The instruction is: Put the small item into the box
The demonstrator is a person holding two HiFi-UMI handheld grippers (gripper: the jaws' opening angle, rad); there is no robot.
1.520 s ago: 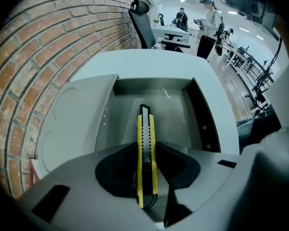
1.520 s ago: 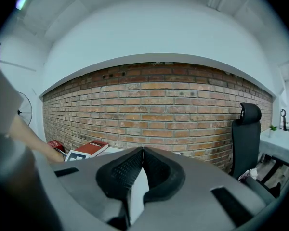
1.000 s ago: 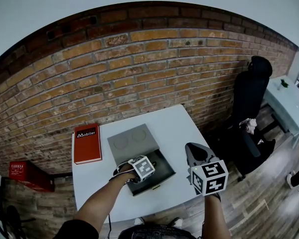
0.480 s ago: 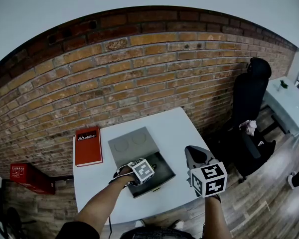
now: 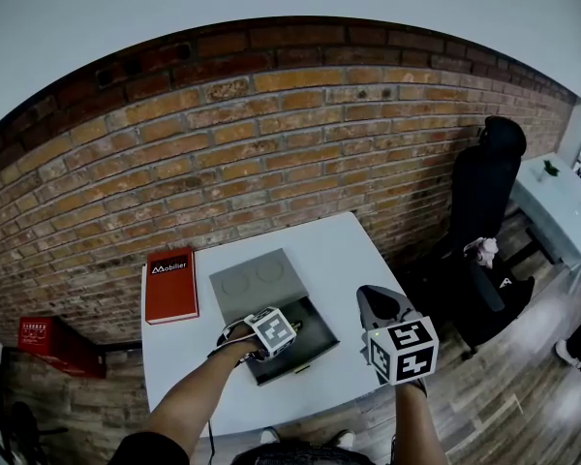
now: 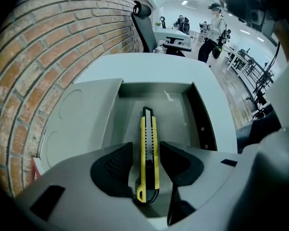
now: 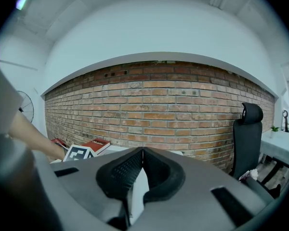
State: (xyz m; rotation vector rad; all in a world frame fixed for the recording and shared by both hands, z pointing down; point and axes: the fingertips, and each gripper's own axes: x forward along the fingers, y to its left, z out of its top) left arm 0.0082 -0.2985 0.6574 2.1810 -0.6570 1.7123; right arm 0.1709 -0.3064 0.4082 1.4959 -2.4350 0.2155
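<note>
Between just-opened left gripper (image 6: 147,150) fingers (image 6: 113,165), knife (image 6: 149,143), inside box (image 6: 176,117)

Look at the red book (image 5: 170,285) on your worktop (image 5: 349,250): its black label says "Mobilier" in white letters (a small mark sits before the word). The red box (image 5: 44,335) on the floor has print too small to read.
</note>
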